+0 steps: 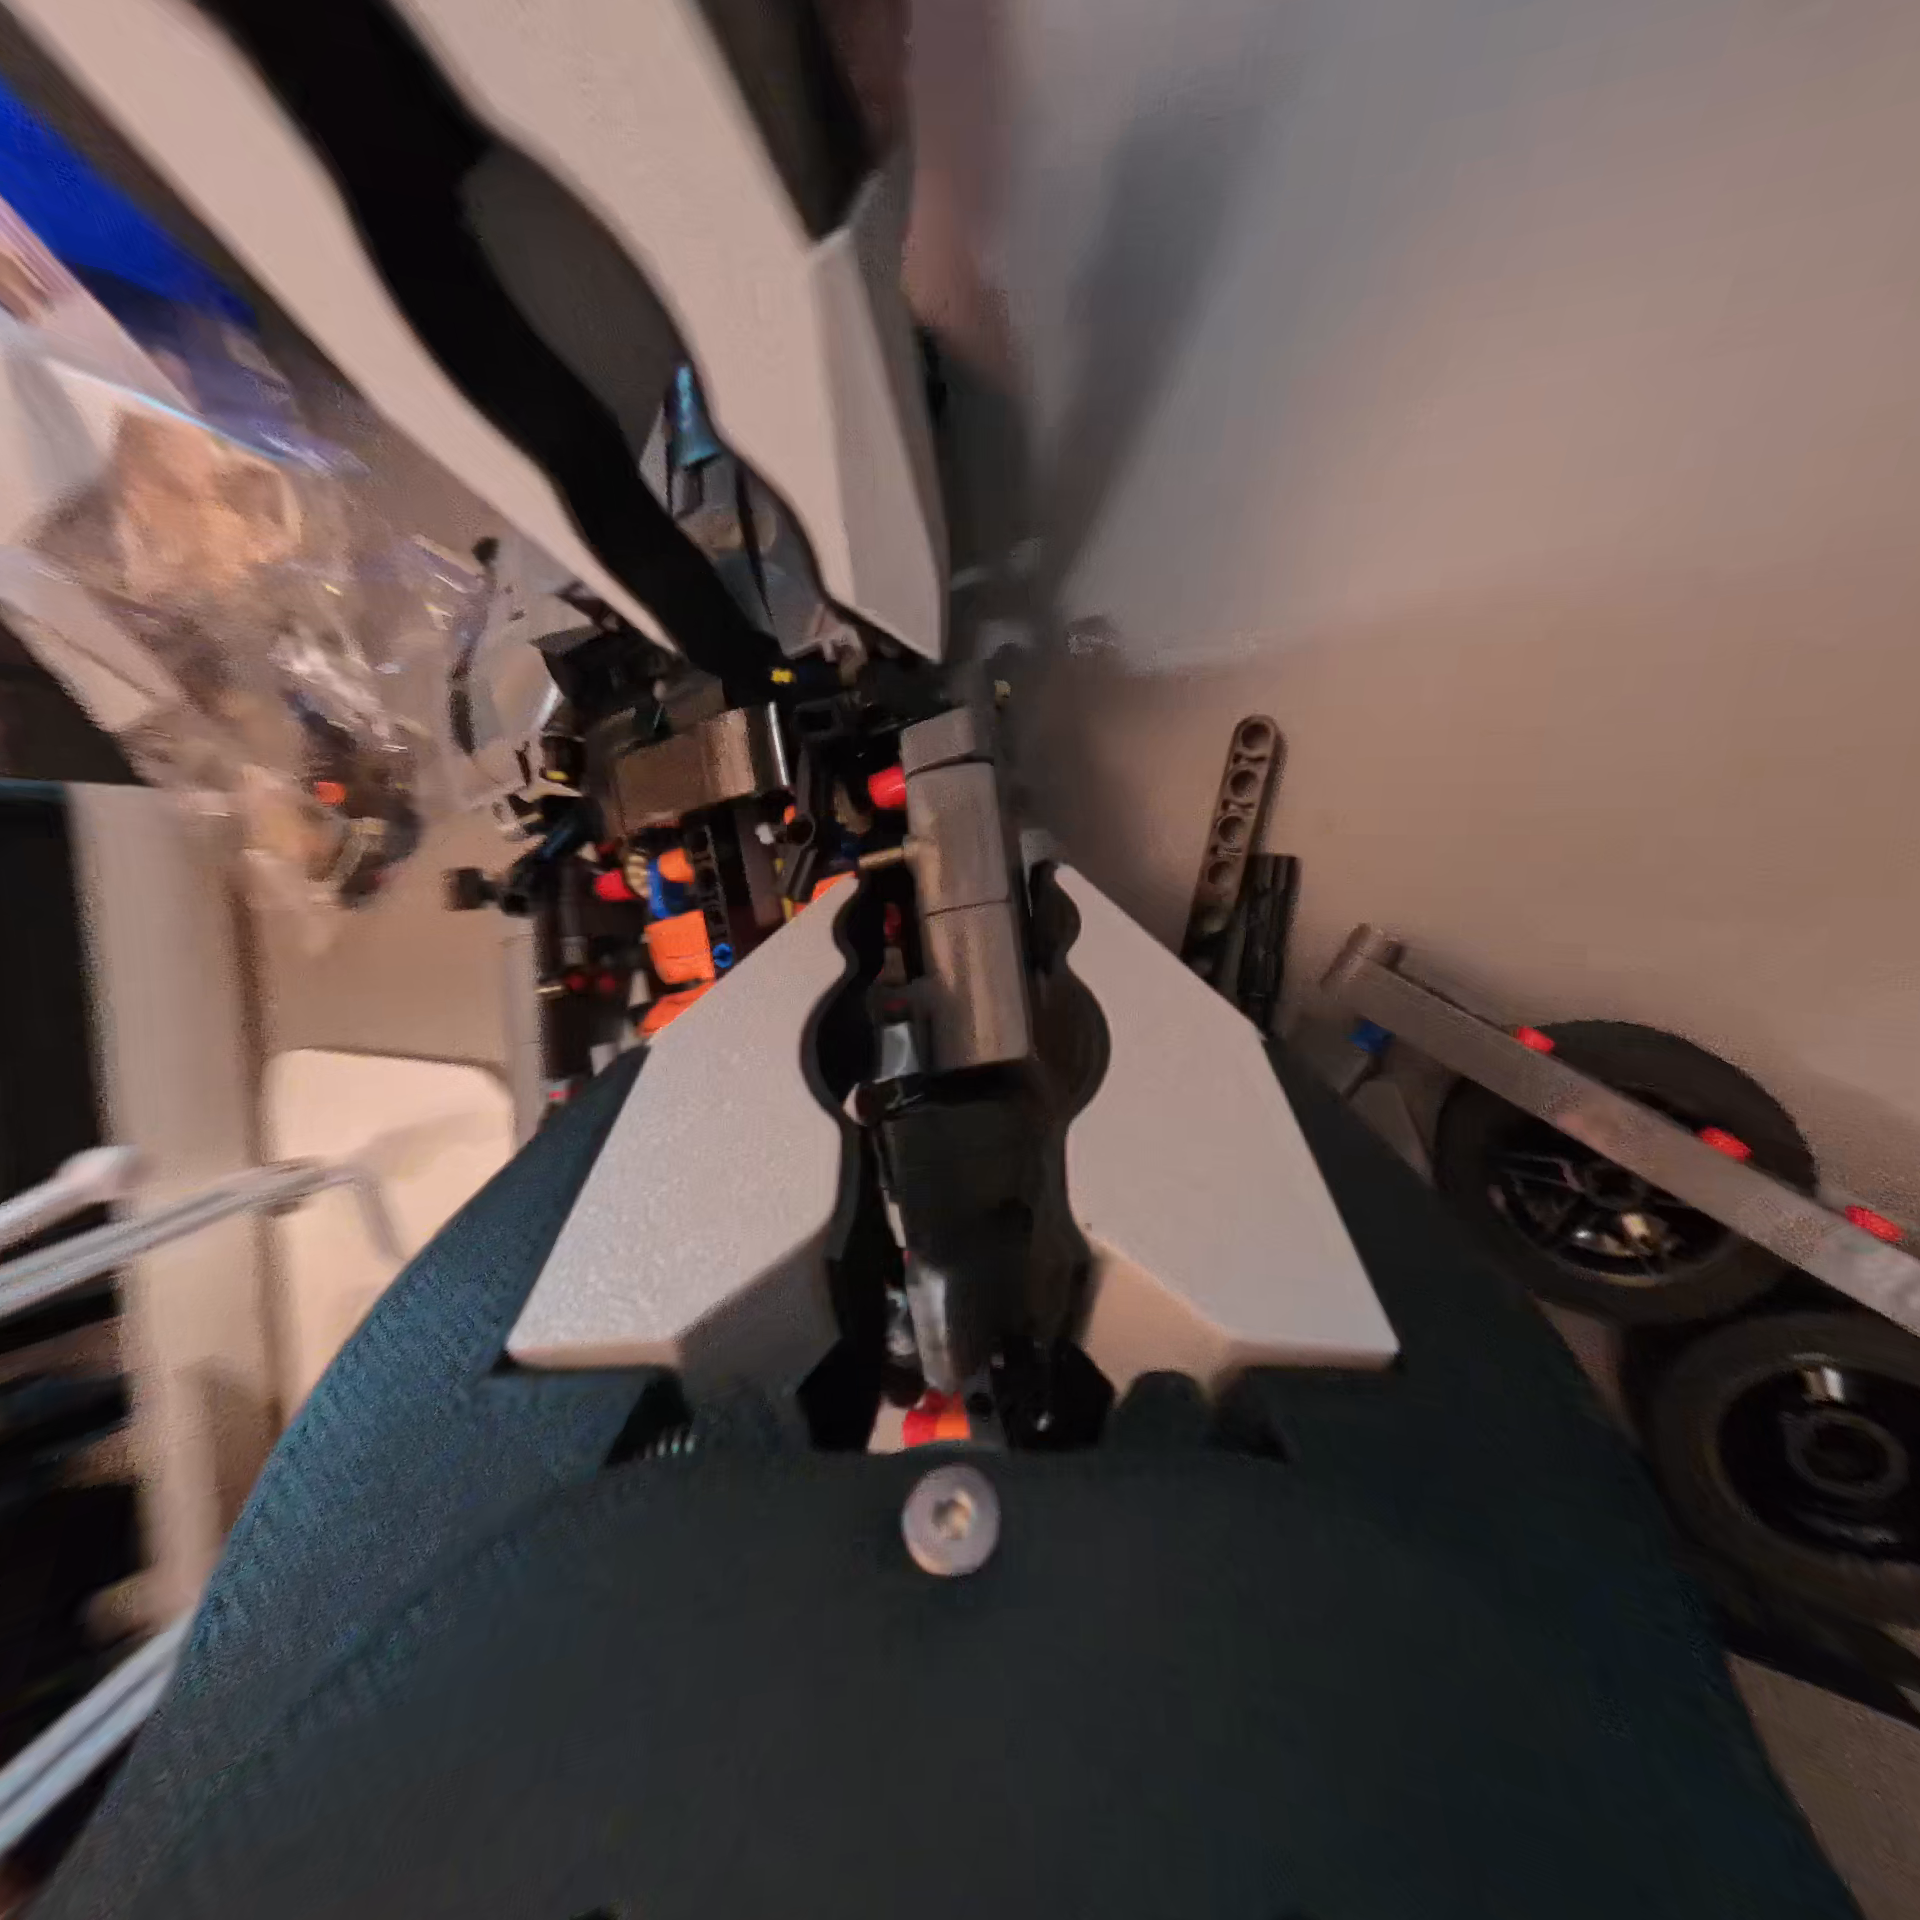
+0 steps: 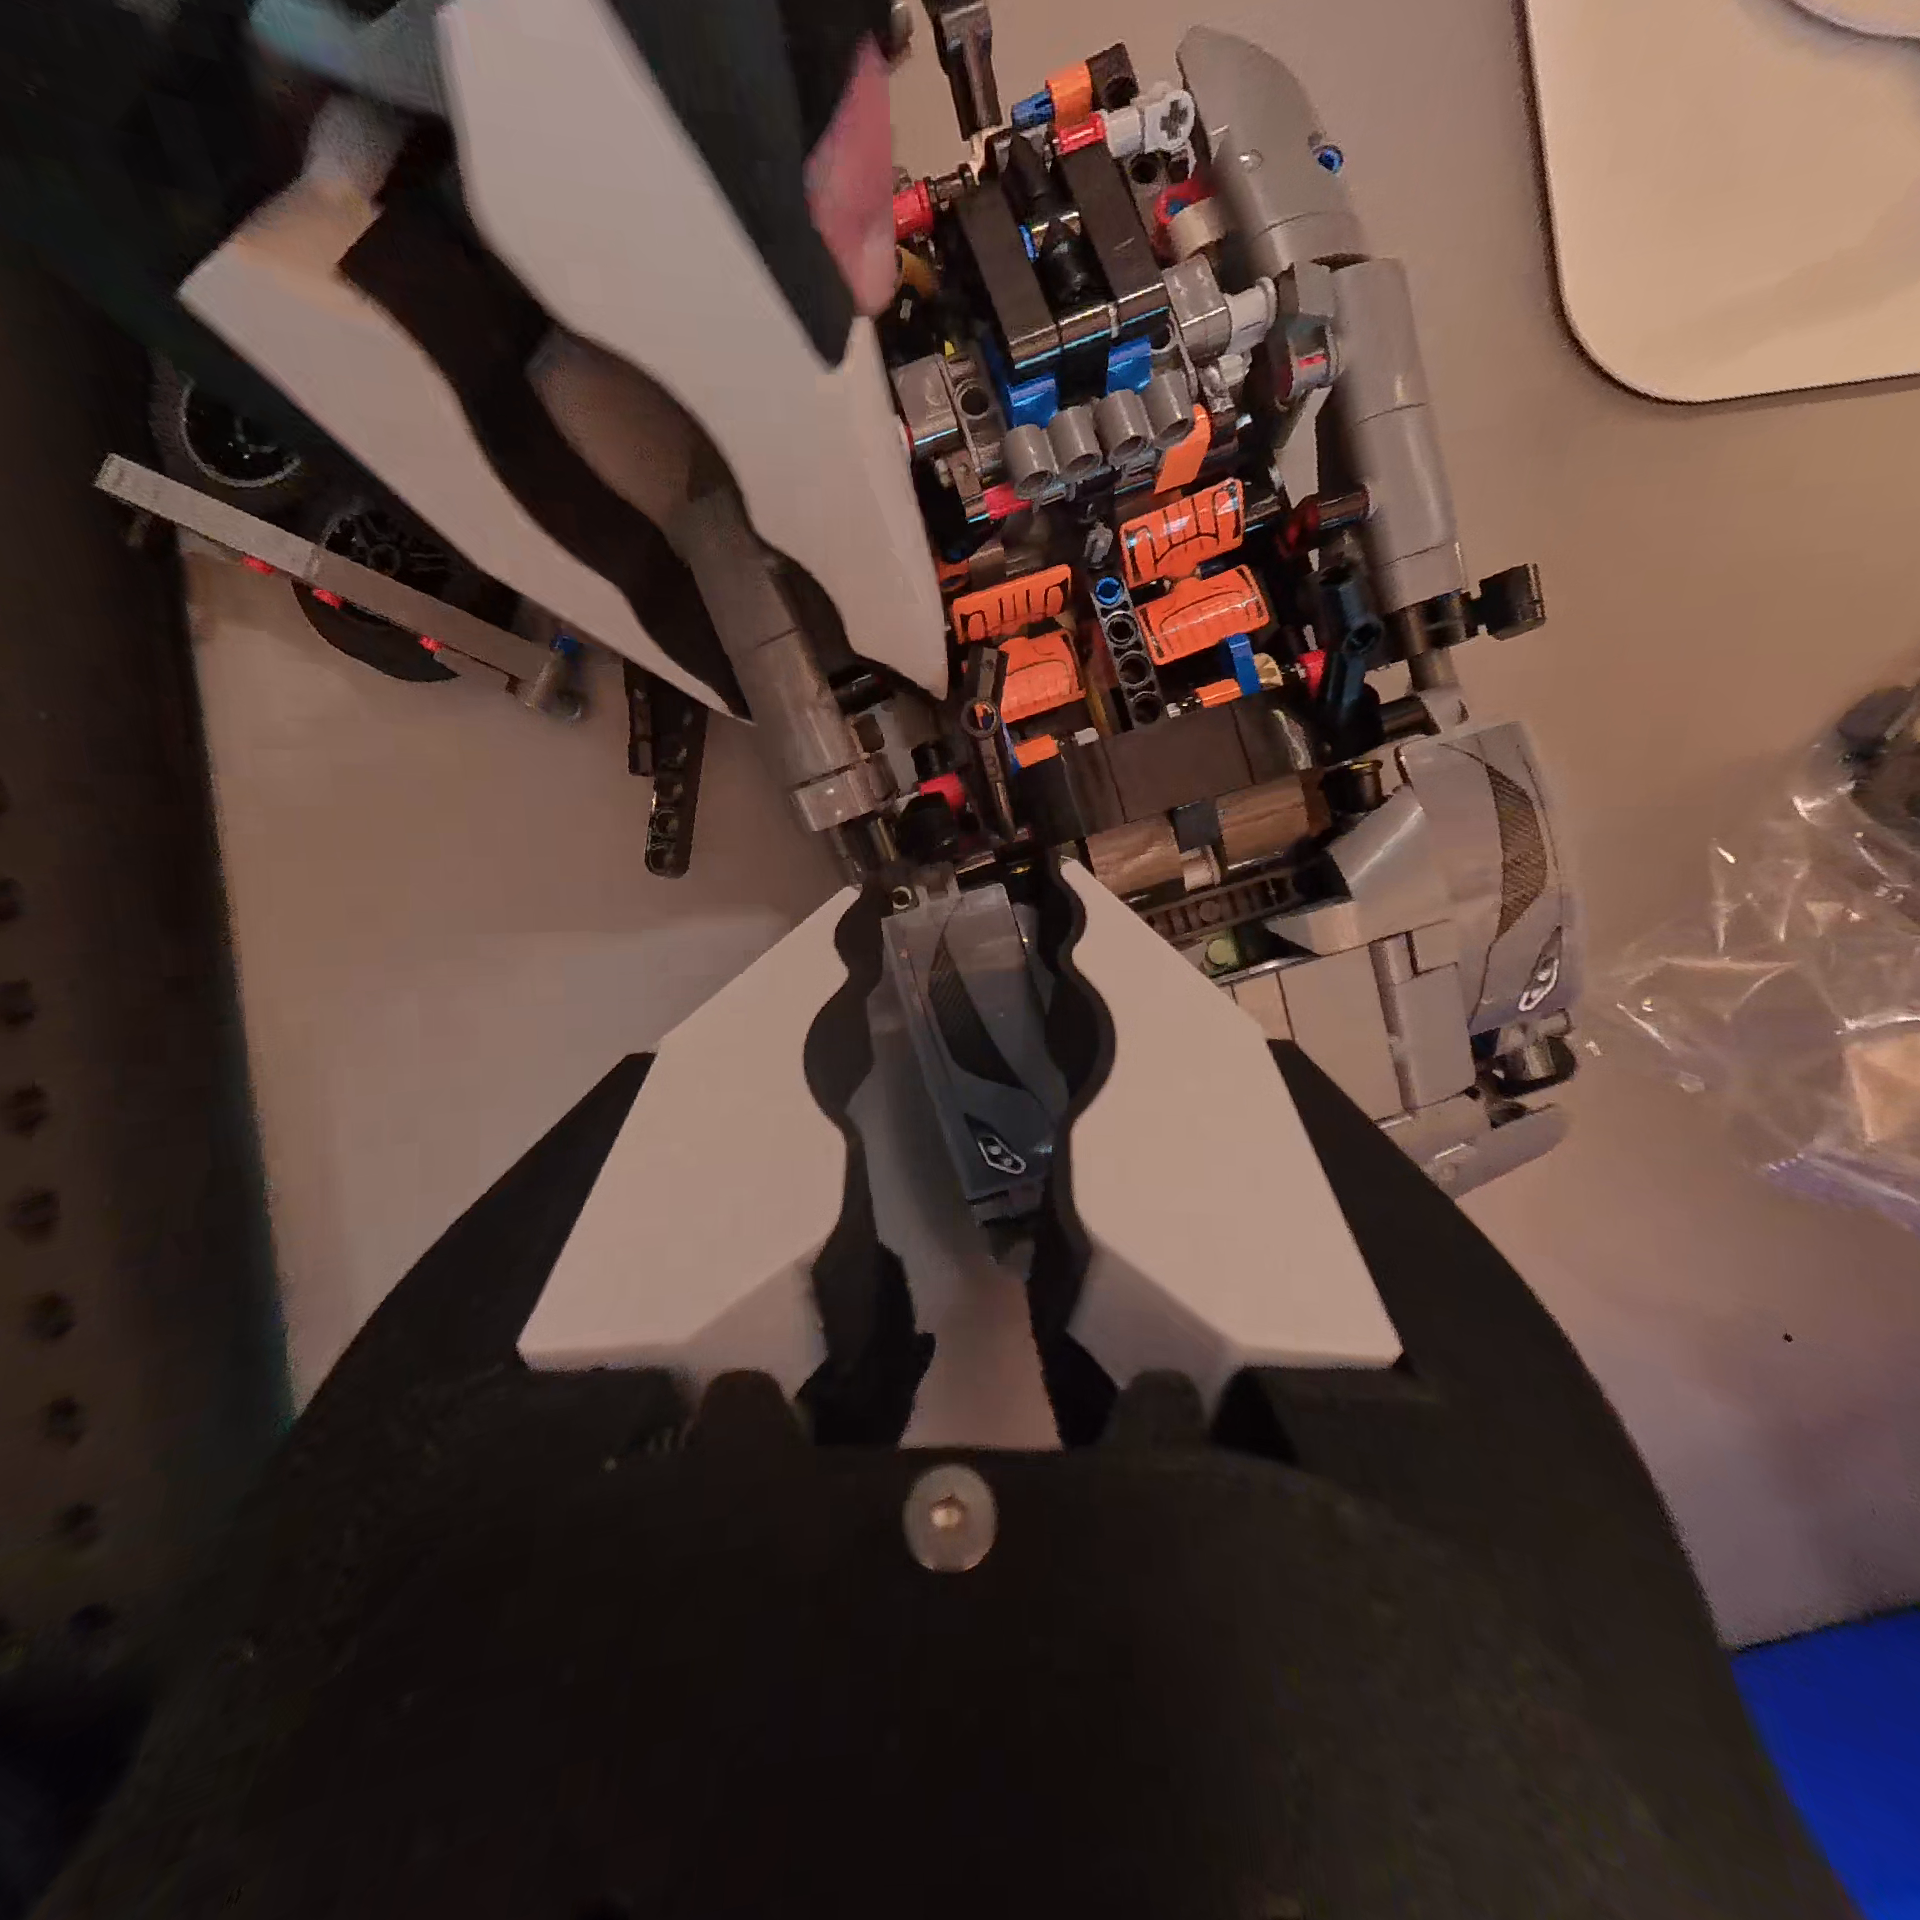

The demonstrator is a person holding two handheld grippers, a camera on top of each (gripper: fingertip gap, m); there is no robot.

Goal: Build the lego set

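Resting on a pale beige tabletop [image 2: 1558, 1403], the partly built lego car [image 2: 1174, 582] has four orange seat pieces, and two black wheels [image 1: 1621, 1205] lie beside one long grey beam [image 1: 1621, 1122]. The right gripper [image 2: 961, 894] pinches the car's grey front fender [image 2: 977, 1049]. The left gripper [image 1: 956, 883] clamps a grey side panel [image 1: 966, 925], though blur hides its far end; one crumpled clear bag [image 2: 1787, 997] lies nearby.

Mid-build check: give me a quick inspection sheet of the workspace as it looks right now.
Surface: pale table.
Job's things: part-built lego car with orange seats; loose wheels under a grey beam; black holed beam.
Clutter: clear plastic bags.
Grippers: left gripper shut on the car's grey side panel; right gripper shut on a front fender piece.
Cables: nothing seen.
Surroundings: white board beyond the car.
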